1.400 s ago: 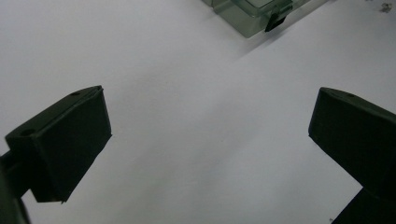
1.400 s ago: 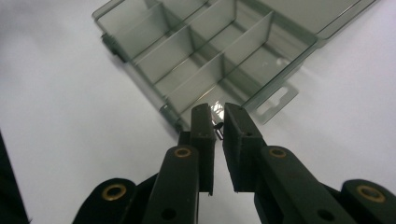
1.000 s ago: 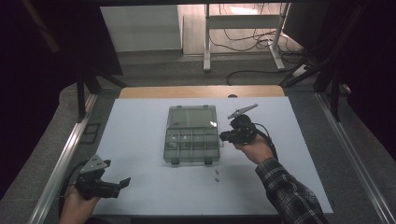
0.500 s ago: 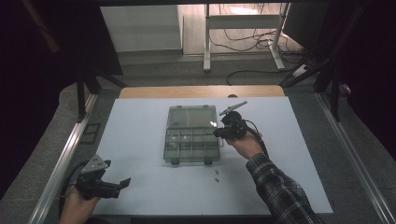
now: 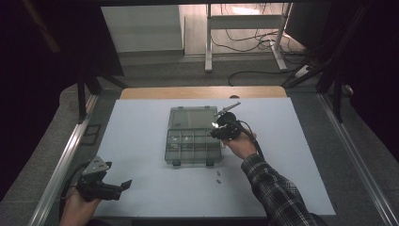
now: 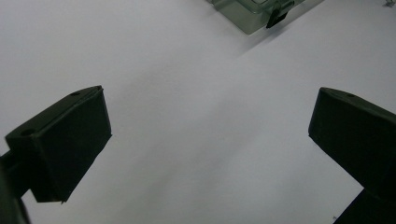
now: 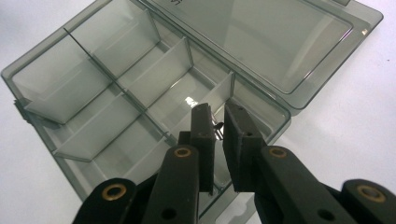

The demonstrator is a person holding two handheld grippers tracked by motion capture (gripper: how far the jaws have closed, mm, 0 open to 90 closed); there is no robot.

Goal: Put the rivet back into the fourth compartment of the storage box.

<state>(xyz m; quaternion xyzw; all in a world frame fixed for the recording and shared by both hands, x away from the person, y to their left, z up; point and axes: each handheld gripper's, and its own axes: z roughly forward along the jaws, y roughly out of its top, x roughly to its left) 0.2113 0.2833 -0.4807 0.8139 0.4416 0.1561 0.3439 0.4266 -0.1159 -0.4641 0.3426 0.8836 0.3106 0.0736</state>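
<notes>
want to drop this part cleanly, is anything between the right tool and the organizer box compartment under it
Nothing visible. The right tool holds a small dark part directly over an open compartment of the clear organizer box; its lid lies folded back.

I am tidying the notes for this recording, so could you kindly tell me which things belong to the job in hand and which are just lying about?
In the job:
- right gripper, pinching a small dark part
- open compartment box
- two small parts on the table

Lying about:
- left gripper, open, idle
- cables on the floor
</notes>
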